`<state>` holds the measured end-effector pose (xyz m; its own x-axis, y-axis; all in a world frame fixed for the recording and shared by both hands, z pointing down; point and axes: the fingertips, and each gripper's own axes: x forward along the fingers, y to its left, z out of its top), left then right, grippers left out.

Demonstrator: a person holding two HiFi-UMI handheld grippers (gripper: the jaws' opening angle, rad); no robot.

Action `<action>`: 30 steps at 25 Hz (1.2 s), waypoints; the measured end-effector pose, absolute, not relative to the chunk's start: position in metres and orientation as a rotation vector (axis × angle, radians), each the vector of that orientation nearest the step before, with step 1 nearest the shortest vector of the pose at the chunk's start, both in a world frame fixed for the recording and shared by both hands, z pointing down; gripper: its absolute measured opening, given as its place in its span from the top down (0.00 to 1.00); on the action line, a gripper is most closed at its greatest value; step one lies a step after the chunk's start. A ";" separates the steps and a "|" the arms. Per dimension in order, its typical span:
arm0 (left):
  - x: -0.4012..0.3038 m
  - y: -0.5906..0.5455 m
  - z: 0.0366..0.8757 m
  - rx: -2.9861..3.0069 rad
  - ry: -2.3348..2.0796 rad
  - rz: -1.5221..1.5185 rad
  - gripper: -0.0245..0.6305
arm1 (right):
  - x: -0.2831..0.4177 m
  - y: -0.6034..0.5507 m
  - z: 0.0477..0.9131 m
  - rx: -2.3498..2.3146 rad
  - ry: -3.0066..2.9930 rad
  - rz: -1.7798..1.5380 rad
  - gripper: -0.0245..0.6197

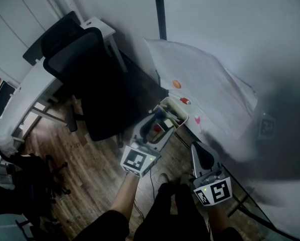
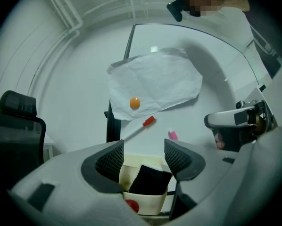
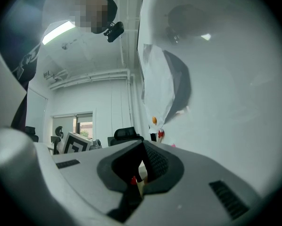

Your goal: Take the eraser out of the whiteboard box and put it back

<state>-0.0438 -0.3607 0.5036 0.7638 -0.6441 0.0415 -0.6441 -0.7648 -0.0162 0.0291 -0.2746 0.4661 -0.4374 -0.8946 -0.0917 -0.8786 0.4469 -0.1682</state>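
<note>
A cream whiteboard box hangs at the board's lower edge and also shows in the head view as the box. A black eraser stands inside it, beside a red item. My left gripper is open, its jaws just above the box and to either side of the eraser without touching it; the head view puts this left gripper at the box's near end. My right gripper hangs to the right of the box, apart from it. In its own view the right gripper is shut on nothing.
On the whiteboard are a creased paper sheet, an orange magnet, a red-capped marker and a pink magnet. A black office chair and a white desk stand to the left on a wooden floor.
</note>
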 end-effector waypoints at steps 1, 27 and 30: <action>-0.044 -0.360 0.501 -2.946 1.079 -0.066 0.59 | 0.029 -0.275 0.464 -1.559 2.526 -0.136 0.96; -0.077 -0.250 0.303 -2.513 1.298 0.170 0.92 | 0.011 -0.251 0.306 -1.167 2.504 0.250 0.96; -0.076 -0.248 0.302 -2.495 1.304 0.168 0.95 | 0.013 -0.251 0.304 -1.157 2.501 0.263 0.96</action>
